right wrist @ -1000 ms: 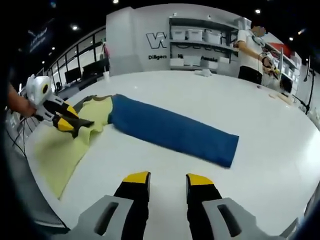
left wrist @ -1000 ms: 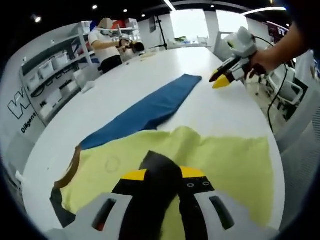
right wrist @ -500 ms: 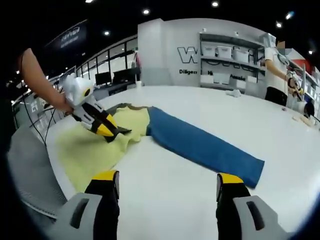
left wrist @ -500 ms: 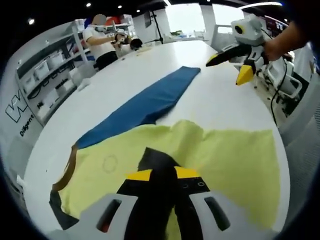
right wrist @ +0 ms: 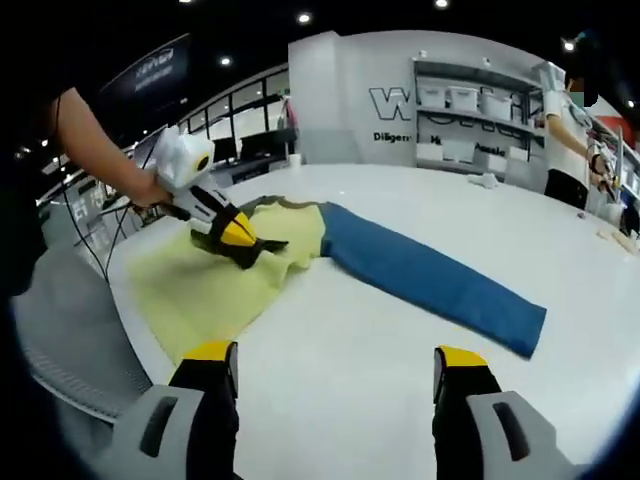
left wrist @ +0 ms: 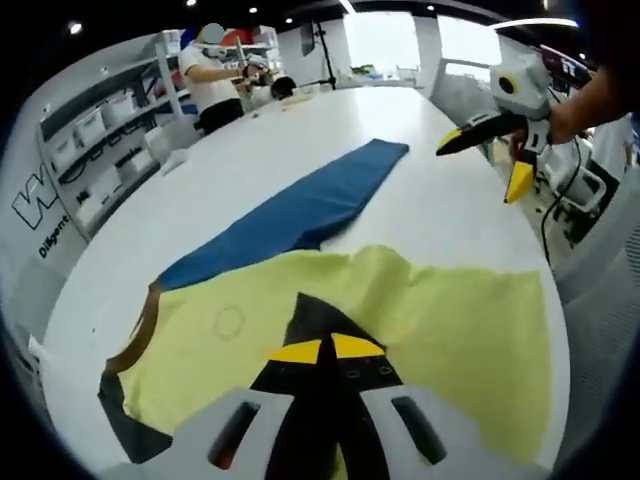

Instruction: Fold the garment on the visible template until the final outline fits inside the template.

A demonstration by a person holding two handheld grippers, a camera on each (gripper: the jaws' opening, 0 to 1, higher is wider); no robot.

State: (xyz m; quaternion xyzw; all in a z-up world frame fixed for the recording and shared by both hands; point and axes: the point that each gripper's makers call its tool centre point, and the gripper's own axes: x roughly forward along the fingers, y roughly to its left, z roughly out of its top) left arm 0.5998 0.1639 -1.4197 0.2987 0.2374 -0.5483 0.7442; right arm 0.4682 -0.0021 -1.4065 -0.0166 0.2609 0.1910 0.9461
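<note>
1. I am keeping my left gripper [left wrist: 322, 350] clenched on a dark fold of the garment [left wrist: 440, 320]; its yellow tips are meeting over the black fabric.
2. I am holding my right gripper [right wrist: 335, 358] released, jaws spread wide, hovering above the bare white table [right wrist: 400, 370].
3. The garment is lying partly under my left fingers [left wrist: 298, 352]: the yellow body is spreading around them and its blue sleeve [left wrist: 300, 205] is stretching far away; from the right gripper it is lying well apart, to the far left.
4. I am judging that pulling one-handed may drag the cloth off the near table edge or bunch it.
5. I cannot make out a template.
</note>
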